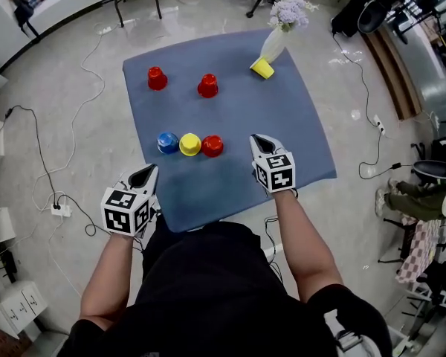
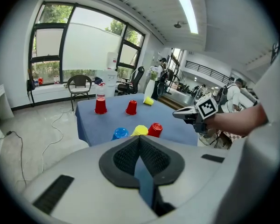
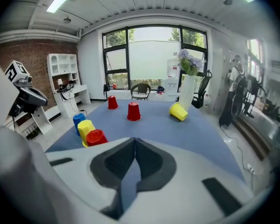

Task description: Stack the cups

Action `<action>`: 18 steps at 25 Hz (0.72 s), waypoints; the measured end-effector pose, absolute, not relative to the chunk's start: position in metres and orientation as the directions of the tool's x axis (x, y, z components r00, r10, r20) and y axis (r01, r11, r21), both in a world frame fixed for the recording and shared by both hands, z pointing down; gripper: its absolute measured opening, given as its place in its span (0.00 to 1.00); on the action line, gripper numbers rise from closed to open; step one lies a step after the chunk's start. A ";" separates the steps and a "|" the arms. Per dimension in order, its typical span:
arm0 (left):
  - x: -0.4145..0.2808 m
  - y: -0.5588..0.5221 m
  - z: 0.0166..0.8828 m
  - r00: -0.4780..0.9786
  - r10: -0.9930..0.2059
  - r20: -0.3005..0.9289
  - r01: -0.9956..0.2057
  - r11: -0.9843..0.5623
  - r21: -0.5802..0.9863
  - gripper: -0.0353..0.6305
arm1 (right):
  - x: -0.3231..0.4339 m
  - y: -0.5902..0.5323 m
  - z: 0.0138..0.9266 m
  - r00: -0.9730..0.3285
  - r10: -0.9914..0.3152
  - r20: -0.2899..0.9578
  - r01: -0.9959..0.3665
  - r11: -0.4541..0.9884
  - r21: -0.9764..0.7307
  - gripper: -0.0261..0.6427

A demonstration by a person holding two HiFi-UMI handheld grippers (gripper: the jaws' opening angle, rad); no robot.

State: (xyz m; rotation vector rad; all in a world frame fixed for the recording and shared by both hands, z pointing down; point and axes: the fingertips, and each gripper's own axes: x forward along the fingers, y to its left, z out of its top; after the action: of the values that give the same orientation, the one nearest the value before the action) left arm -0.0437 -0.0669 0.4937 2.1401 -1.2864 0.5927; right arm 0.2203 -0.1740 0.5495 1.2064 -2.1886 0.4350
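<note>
Left gripper (image 1: 149, 172) held back, jaws together, empty — right gripper (image 1: 258, 140) further forward, jaws together, empty, both tilted downward

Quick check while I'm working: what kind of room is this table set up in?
Probably an office or lab workroom, not a home. The blue-covered table stands on a hard floor with loose cables running to a power strip, and white shelving and a chair stand by the walls.

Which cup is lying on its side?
The yellow cup beside the vase, at the mat's far right corner; the other cups stand upside down.
</note>
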 end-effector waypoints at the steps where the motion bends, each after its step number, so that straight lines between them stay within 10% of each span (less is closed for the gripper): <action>1: -0.043 -0.067 0.493 0.429 -0.651 0.627 -0.901 -0.363 0.239 0.06 | 0.228 -0.183 0.548 -0.402 -0.657 0.638 -0.846 0.533 0.015 0.05; 18: -0.042 -0.052 0.494 0.270 -0.698 0.663 -0.963 -0.185 0.198 0.06 | 0.284 -0.341 0.576 -0.338 -0.647 0.683 -0.773 0.605 0.190 0.22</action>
State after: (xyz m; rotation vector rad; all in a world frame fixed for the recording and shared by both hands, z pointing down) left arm -0.0424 -0.0516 0.4943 1.9568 -1.4927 0.5827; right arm 0.2842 -0.3409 0.5756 1.1172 -2.0832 0.2156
